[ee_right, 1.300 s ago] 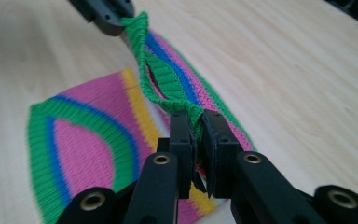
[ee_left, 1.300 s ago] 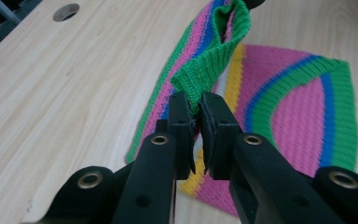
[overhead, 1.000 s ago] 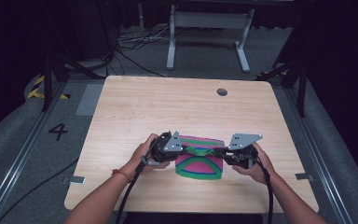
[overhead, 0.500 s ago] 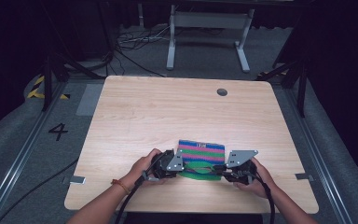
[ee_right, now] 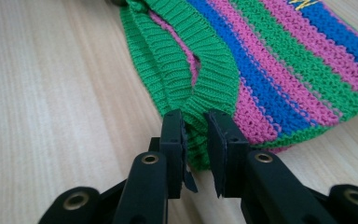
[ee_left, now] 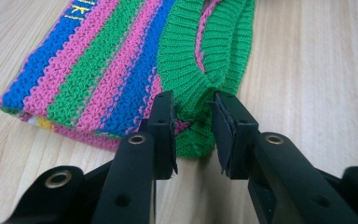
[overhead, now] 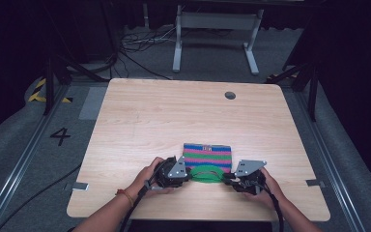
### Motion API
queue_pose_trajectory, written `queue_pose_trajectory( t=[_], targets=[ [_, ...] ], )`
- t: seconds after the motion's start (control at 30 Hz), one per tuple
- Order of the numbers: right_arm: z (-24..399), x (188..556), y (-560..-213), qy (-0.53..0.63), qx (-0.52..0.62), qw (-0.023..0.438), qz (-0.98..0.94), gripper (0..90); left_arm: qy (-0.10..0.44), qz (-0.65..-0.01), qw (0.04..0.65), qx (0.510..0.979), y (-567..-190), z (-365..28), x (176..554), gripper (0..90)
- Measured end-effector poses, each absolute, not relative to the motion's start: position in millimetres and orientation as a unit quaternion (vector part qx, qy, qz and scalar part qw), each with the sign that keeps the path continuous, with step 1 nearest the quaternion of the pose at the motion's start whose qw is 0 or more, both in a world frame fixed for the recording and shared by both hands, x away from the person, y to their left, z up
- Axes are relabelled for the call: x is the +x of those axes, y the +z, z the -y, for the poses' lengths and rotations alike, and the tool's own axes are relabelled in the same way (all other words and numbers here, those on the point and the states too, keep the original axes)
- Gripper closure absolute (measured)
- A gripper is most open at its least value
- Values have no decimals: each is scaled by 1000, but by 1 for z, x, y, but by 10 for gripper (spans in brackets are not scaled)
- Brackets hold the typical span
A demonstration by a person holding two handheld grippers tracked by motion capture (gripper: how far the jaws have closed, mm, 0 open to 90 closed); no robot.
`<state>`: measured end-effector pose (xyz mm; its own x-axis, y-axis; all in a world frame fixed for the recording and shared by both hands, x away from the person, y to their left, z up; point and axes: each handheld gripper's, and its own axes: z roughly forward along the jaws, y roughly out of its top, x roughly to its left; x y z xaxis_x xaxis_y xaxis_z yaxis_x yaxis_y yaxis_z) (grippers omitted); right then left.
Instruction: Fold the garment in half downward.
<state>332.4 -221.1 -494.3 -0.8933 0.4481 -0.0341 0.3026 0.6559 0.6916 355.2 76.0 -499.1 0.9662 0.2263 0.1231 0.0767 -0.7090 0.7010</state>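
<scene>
1. Knitted striped garment [overhead: 207, 155] lay folded flat in the lower centre of the high view, near the table's [overhead: 140, 121] front edge; folding looked largely done.
2. We saw the left gripper [ee_left: 193, 119] and right gripper [ee_right: 196, 135] each pinching its green ribbed hem [ee_left: 186, 70].
3. We judged open tabletop remained above and beside it.
</scene>
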Motion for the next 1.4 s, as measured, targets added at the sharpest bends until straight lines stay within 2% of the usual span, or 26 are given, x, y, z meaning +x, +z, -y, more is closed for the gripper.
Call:
queue_pose_trajectory(
  t=[0.7,0.77,0.83,0.9,1.4],
  targets=[
    [226,349,-498,370,233,110,-892,767,94,-116,383,912,-502,-79,367,683],
    [225,349,-498,369,234,110,-893,766,94,-118,381,912,-501,-78,367,661],
    [224,348,-497,366,234,110,-894,748,97,-122,370,916,-499,-77,366,580],
    [223,347,-496,361,229,115,-897,730,96,-123,363,919,-496,-76,365,544],
    [227,341,-481,365,223,117,-896,712,99,-123,358,920,-480,-87,361,509]
  ],
)
